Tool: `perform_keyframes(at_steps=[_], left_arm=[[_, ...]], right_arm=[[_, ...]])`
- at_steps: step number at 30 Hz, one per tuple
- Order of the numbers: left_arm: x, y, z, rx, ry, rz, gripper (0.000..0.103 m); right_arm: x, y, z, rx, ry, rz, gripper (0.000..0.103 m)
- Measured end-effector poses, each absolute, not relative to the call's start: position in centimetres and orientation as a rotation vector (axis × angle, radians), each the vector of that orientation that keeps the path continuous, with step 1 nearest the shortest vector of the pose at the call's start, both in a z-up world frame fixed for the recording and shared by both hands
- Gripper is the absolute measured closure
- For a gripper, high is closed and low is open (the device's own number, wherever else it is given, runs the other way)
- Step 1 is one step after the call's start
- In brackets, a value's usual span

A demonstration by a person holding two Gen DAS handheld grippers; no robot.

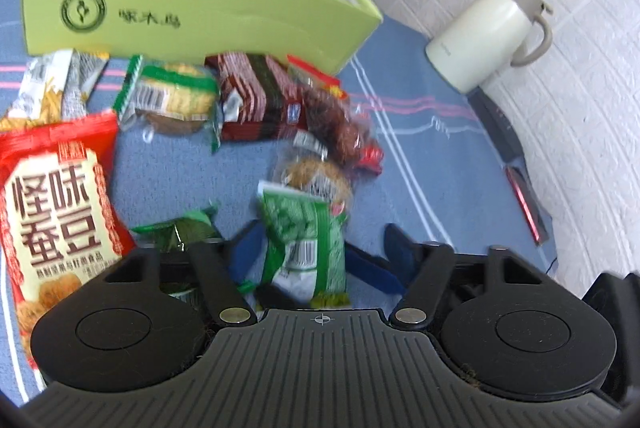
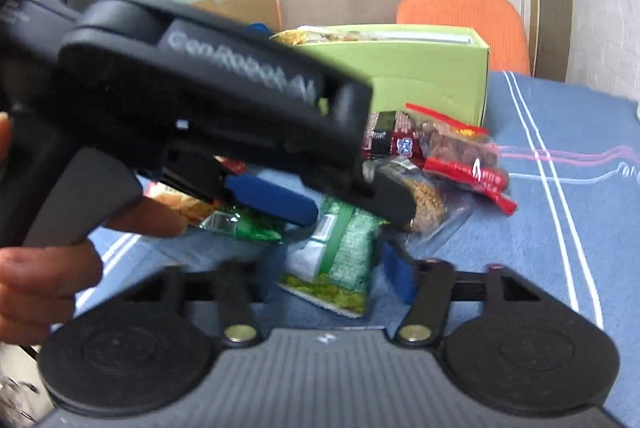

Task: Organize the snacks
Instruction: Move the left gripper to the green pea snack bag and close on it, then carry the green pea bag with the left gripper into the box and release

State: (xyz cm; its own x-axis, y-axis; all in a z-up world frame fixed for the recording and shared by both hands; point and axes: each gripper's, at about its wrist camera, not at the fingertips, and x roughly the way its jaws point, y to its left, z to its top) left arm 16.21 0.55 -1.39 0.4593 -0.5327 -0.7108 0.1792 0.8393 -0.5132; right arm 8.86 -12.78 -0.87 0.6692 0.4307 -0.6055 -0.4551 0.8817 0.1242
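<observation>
- Two grippers meet over one green snack packet (image 1: 304, 228), which lies near the near edge of the table (image 1: 420, 168) on its blue striped cloth
- left gripper (image 1: 320, 248): its blue fingers (image 1: 248, 252) stand part open on either side of the packet, the left one touching the wrapper's edge; blur hides whether they press it
- right gripper (image 2: 332, 268): one blue finger (image 2: 400, 276) sits just beside the packet's right edge, the other is lost in blur, so whether it has a grip I cannot tell
- a hand (image 2: 40, 268) wraps the left gripper's handle, cut off by the frame
- red bag (image 1: 56, 196) at the near left edge, partly hidden by the gripper body, with a small dark-green packet (image 1: 176, 232) just beside it
- round cake in a clear wrapper (image 1: 316, 176) just behind the green packet
- further in, a row: silver packet (image 1: 52, 84), green-edged cake (image 1: 176, 100), dark-red packet (image 1: 256, 96), bag of brown fruit (image 1: 332, 116)
- green box (image 1: 192, 8) behind that row, open, with snacks inside, its far side cut off
- cream jug (image 1: 492, 32) at the far right edge; dark flat things (image 1: 524, 200) along that edge are hard to make out
</observation>
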Motion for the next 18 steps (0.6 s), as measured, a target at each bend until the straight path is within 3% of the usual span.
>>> perform_keyframes(at_steps=[2, 3, 10, 18], left_arm=[[15.5, 0.5, -1.4, -0.386, 0.994, -0.426, 0.09], [15.2, 0.8, -1.2, -0.419, 0.996, -0.443, 0.094], [15.6, 1.1, 4.4, -0.465, 0.862, -0.504, 0.093], [26.1, 0.0, 10.0, -0.386, 0.718, -0.444, 0.091]], right_arm=[[8.6, -13.1, -0.7, -0.026, 0.667, 0.492, 0.059], [8.4, -13.5, -0.5, -0.013, 0.664, 0.49, 0.06], [8.0, -14.8, 4.4, -0.005, 0.531, 0.517, 0.057], [19.2, -14.2, 8.3, -0.094, 0.382, 0.508, 0.057]])
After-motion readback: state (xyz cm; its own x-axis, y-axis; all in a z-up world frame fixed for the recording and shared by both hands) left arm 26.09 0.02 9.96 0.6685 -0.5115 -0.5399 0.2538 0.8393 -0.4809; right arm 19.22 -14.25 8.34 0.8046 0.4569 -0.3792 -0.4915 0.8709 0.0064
